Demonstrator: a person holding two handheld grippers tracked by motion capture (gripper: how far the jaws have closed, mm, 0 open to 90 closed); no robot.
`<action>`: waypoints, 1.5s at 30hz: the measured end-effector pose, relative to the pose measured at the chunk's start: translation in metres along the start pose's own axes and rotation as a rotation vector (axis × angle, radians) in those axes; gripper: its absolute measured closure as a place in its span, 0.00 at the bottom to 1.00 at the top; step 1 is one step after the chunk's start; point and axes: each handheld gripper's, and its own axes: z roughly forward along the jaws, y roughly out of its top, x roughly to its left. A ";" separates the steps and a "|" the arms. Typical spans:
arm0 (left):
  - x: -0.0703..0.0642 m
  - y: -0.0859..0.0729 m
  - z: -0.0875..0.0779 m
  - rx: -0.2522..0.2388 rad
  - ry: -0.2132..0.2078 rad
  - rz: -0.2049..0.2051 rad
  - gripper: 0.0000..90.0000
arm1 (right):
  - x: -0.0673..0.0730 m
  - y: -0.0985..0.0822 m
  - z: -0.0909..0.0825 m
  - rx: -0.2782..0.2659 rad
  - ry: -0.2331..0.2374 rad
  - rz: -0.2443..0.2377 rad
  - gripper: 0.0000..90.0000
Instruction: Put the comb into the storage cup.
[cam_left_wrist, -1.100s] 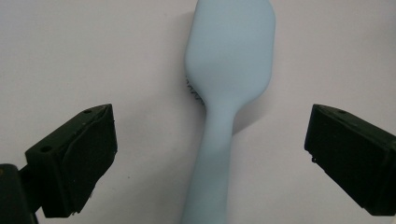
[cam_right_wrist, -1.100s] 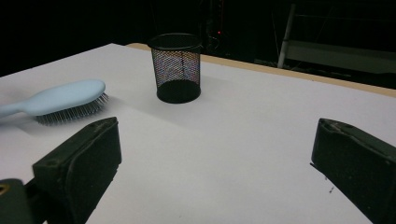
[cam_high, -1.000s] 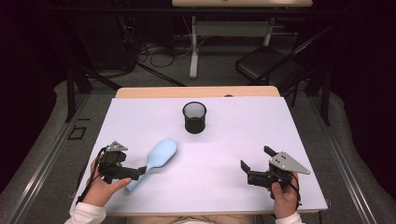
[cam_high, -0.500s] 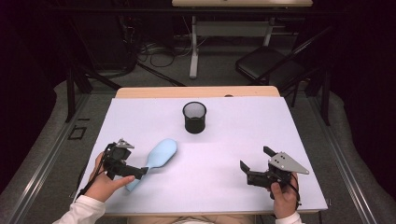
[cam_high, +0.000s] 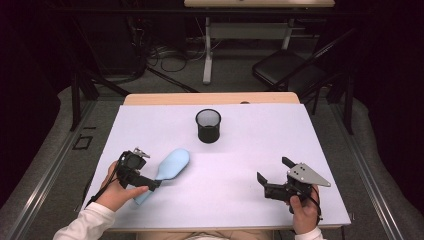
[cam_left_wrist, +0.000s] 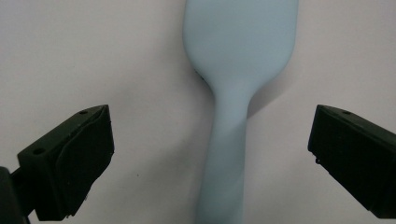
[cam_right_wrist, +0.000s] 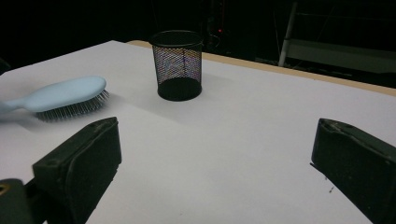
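Brush: the blue brush (cam_high: 170, 167) lies bristles down on the tabletop (cam_high: 235, 165), near the left edge.
Left hand-held gripper (cam_left_wrist: 210, 154): jaws wide, one each side of the handle (lined up to pinch it).
Right hand-held gripper (cam_high: 272, 182): wide too, holding nothing, waiting well apart.
Cup: the black mesh cup (cam_high: 208, 125) stands farther back, maybe where the brush goes.

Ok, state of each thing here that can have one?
Brush: lying bristles down on the table, handle between the left tongs' jaws, not gripped.
Cup: upright, looks empty.
Left tongs: open, straddling the handle.
Right tongs: open, holding nothing.
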 end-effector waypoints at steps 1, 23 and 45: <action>0.000 0.001 0.001 0.008 0.004 0.005 0.00 | 0.000 0.000 0.000 -0.001 0.000 0.001 0.01; -0.006 0.011 0.016 0.066 0.011 0.059 0.01 | 0.000 0.000 0.000 0.001 0.002 -0.002 0.01; -0.009 0.019 0.030 0.153 0.005 0.094 0.24 | 0.000 -0.001 0.001 0.003 0.008 -0.001 0.03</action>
